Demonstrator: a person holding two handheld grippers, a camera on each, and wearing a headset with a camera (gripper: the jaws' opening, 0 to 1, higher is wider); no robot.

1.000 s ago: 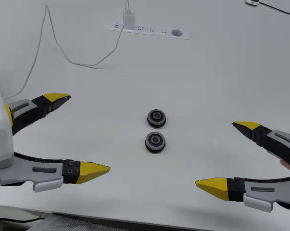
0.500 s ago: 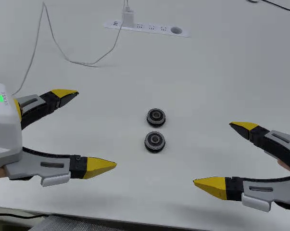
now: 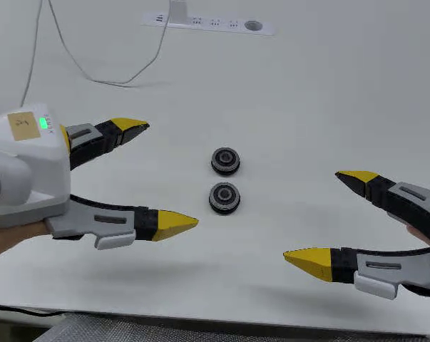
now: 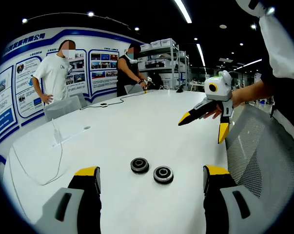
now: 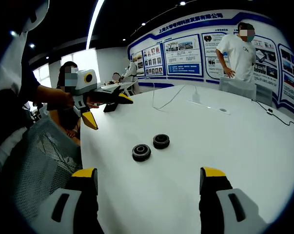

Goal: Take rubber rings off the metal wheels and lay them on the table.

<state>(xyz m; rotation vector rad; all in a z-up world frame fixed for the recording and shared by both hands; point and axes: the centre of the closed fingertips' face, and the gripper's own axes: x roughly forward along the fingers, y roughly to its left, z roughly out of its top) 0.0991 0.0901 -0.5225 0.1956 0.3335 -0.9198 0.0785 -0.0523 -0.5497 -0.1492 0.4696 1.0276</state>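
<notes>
Gaping hand-held grippers (image 3: 172,174) (image 3: 311,215) flank the two wheels (image 3: 225,161) (image 3: 224,198).

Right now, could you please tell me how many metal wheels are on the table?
2: the far wheel and the near wheel, close together on the table. Nothing there could hide more.

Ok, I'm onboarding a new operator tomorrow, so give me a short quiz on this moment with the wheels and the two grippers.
1. True or false: the left gripper and the right gripper both have their jaws open and hold nothing.
2. How many metal wheels lie on the table?
3. Where are the wheels?
A. On the table between the two grippers, close together.
B. Clamped in the left gripper.
C. Stacked one on top of the other.

Key: 1 true; 2 two; 3 A.
</notes>
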